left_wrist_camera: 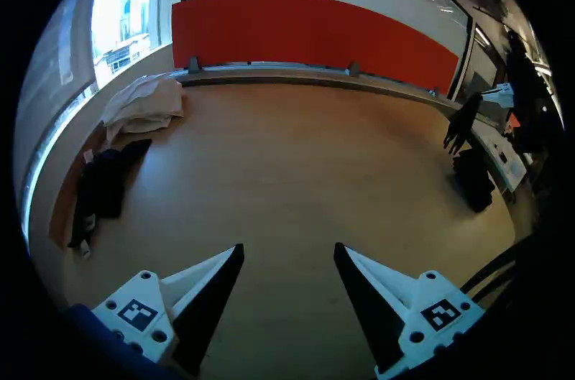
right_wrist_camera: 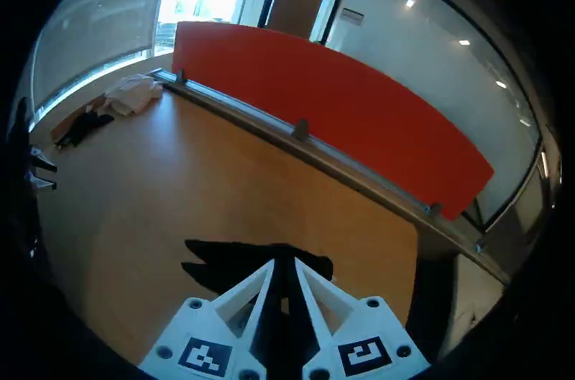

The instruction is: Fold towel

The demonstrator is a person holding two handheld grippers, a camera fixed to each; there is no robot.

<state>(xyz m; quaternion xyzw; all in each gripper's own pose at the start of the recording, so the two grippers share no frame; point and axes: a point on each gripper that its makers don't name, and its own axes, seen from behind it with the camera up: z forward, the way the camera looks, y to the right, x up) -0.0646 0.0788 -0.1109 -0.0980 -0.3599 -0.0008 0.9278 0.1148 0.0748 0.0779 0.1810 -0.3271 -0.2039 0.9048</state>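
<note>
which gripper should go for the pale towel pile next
Left, probably: left gripper is open and empty, pale towel pile ahead-left of it; right gripper is shut on a black cloth.

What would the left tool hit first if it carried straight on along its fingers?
Probably the bare wooden tabletop, short of the red divider. Nothing lies in line ahead of the open left tool, though depth is hard to judge.

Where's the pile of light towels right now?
Left gripper view: the light towels lie at the table's far left corner, by the red divider's end, just beyond dark cloth.
</note>
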